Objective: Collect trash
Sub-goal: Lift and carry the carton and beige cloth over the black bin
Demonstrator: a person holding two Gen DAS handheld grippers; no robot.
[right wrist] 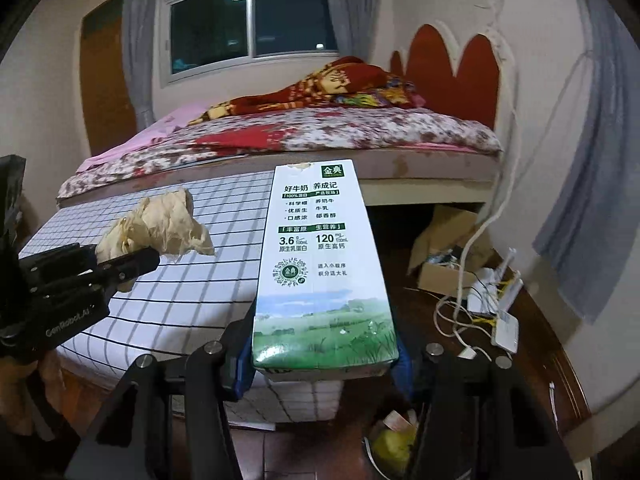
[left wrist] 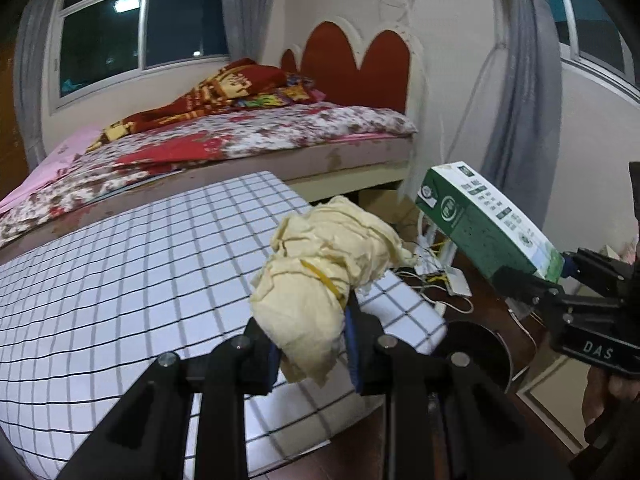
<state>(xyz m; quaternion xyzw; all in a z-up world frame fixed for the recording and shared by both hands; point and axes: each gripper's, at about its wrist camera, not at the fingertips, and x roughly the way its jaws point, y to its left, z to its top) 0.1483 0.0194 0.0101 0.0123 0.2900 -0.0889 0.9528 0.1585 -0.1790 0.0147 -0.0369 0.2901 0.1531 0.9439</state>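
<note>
My left gripper (left wrist: 312, 344) is shut on a crumpled cream-yellow paper wad (left wrist: 320, 276) with a rubber band around it, held above the checked table (left wrist: 120, 280). It also shows in the right wrist view (right wrist: 160, 224) at the left. My right gripper (right wrist: 324, 364) is shut on a green and white milk carton (right wrist: 320, 264), held up beyond the table's right edge. The carton shows at the right in the left wrist view (left wrist: 488, 224). A dark trash bin (right wrist: 396, 444) with scraps inside sits on the floor below my right gripper.
A bed (left wrist: 248, 140) with floral sheets stands behind the table. On the floor to the right lie a white router with cables (right wrist: 496, 312) and an open cardboard box (right wrist: 444, 256). Grey curtains (left wrist: 520, 80) hang by the wall.
</note>
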